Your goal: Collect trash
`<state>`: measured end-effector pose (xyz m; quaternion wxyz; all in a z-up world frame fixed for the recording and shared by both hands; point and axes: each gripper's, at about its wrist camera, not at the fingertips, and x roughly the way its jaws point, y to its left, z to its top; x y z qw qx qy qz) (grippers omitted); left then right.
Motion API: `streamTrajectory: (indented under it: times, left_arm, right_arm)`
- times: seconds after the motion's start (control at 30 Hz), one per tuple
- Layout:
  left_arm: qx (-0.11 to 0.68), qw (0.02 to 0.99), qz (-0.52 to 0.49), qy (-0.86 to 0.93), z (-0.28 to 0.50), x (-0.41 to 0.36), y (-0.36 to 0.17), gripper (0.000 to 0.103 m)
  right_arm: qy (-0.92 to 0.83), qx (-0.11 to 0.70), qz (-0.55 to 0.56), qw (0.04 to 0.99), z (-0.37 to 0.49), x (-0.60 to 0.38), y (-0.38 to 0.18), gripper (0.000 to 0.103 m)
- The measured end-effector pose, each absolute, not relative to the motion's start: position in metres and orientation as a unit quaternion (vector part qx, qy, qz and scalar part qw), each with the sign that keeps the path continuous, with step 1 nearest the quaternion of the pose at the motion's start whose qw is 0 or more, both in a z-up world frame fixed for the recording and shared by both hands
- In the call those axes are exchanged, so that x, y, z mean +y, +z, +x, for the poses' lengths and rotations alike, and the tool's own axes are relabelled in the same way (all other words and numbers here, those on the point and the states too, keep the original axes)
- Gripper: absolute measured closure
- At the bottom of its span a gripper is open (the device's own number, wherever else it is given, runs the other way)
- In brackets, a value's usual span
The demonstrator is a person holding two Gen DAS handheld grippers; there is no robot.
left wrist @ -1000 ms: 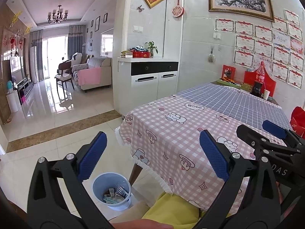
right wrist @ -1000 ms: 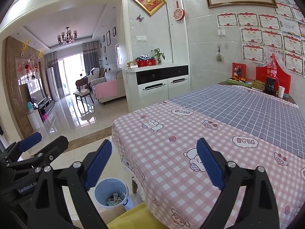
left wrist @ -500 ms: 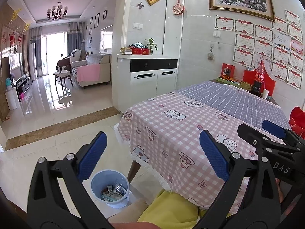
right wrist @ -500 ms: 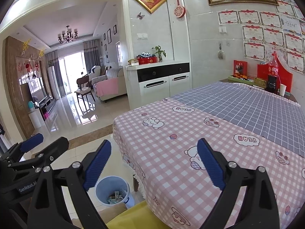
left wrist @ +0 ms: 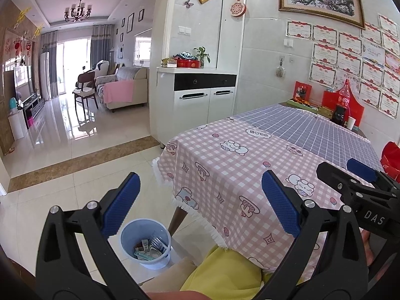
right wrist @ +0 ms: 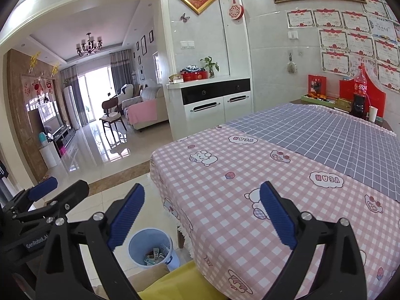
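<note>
Both grippers spread wide, empty: left gripper, right gripper. Below on the floor, the blue bin beside the table leg holds trash, wrappers too small to identify. The pink checked tablecloth hides the table itself.
</note>
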<state>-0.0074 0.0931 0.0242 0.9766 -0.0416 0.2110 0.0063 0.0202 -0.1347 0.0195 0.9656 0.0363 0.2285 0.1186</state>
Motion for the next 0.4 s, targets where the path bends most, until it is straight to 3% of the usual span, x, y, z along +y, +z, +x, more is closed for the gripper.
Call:
streamTrajectory:
  times: [0.4]
  left_arm:
    - [0.215, 0.976, -0.041, 0.004, -0.0063, 0.0931, 0.0250, 0.006]
  right_arm:
    - [0.123, 0.236, 0.027, 0.964, 0.0199, -0.1285, 0.0161, 0.009]
